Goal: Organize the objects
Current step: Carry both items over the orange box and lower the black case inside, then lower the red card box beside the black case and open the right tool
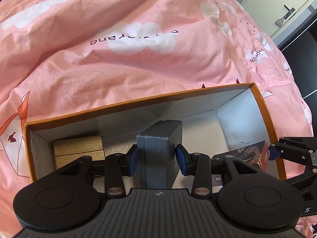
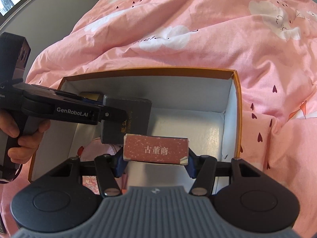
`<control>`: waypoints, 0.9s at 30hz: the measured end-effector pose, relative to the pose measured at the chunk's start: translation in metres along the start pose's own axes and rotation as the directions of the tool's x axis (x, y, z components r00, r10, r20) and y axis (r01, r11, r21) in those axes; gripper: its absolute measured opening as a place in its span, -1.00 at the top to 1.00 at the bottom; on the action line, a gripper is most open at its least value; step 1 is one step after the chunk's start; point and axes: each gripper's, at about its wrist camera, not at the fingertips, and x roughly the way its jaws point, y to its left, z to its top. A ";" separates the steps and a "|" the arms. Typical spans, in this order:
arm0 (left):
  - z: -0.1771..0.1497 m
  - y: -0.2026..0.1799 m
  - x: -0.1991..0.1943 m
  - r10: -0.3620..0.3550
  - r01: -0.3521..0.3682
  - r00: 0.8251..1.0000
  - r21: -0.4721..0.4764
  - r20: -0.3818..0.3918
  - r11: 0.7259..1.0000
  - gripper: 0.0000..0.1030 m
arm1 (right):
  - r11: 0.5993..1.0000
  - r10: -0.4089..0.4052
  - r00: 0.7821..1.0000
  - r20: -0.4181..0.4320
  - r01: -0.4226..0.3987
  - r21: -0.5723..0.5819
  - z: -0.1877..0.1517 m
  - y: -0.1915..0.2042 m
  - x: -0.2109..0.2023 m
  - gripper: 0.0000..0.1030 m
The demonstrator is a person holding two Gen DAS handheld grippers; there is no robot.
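An orange cardboard box (image 1: 138, 101) with a white inside lies open on a pink quilt; it also shows in the right wrist view (image 2: 236, 99). My left gripper (image 1: 156, 156) is shut on a grey-blue box (image 1: 156, 148), held upright inside the orange box; the same grey box (image 2: 126, 115) shows in the right wrist view. My right gripper (image 2: 155, 161) is shut on a reddish box (image 2: 155, 149) with white characters, held over the orange box's near side. A gold box (image 1: 79, 148) sits in the orange box's left corner.
The pink quilt (image 1: 118, 59) with white clouds surrounds the orange box on all sides. A pink patterned item (image 2: 91, 154) lies in the box's near left part. A door with a handle (image 1: 289, 11) stands far right. The box's right half has a bare white floor (image 2: 188, 125).
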 end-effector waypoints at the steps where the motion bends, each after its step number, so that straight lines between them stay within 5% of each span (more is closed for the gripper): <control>1: -0.001 -0.001 -0.001 0.016 -0.016 1.000 0.009 0.008 1.000 0.07 | 1.000 -0.001 1.000 -0.006 0.001 -0.004 0.001 0.001 0.001 -0.15; 5: -0.006 -0.009 -0.002 0.116 -0.118 0.993 0.082 0.033 0.990 -0.20 | 1.000 -0.008 1.000 -0.023 0.007 -0.011 0.006 0.003 0.008 -0.15; 8: -0.010 -0.014 -0.006 0.151 -0.157 0.987 0.120 0.055 0.980 -0.20 | 1.000 -0.010 0.999 -0.041 0.010 -0.007 0.008 0.003 0.014 -0.15; 19: -0.012 -0.012 -0.037 0.146 -0.157 0.975 0.059 0.170 0.986 -0.19 | 1.000 -0.012 0.995 -0.102 0.015 0.022 0.024 0.005 0.038 -0.15; 27: -0.017 -0.003 -0.042 0.155 -0.160 0.972 0.010 0.177 0.987 -0.19 | 0.997 -0.028 0.994 -0.109 0.035 0.063 0.041 0.004 0.061 -0.16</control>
